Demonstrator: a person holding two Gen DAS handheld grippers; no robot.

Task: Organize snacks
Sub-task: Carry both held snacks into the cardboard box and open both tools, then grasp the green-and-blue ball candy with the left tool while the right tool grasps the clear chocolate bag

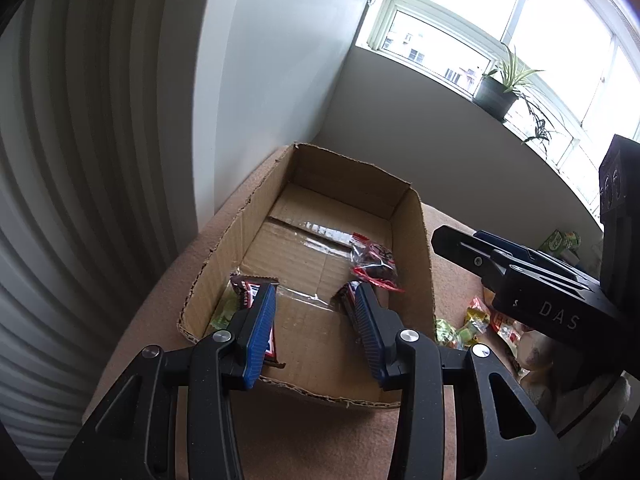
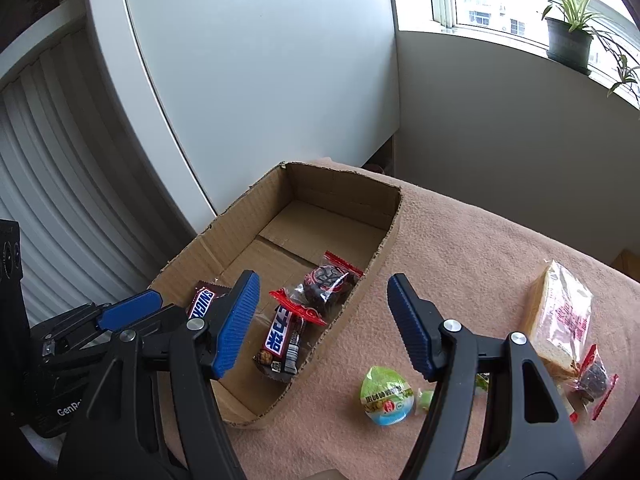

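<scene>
An open cardboard box (image 1: pixel 416 240) (image 2: pixel 248 208) sits on a pink cloth. Inside lie two Snickers bars (image 2: pixel 282 340) (image 2: pixel 202 300) and a red-edged clear pack with a dark cake (image 2: pixel 326 284) (image 1: pixel 374 262). My left gripper (image 1: pixel 316 320) is open and empty above the box's near end. My right gripper (image 2: pixel 324 320) is open and empty above the box's right wall. On the cloth to the right lie a round green-topped jelly cup (image 2: pixel 386 398), a small green candy (image 2: pixel 424 398), a wrapped sandwich bread (image 2: pixel 560 316) and another red-edged pack (image 2: pixel 596 376).
The pink cloth (image 2: pixel 480 248) covers the table. A white panel and wall stand behind the box. A potted plant (image 2: pixel 570 36) is on the window sill. The right gripper's body (image 1: pixel 540 292) shows in the left wrist view, over several loose snacks (image 1: pixel 476 320).
</scene>
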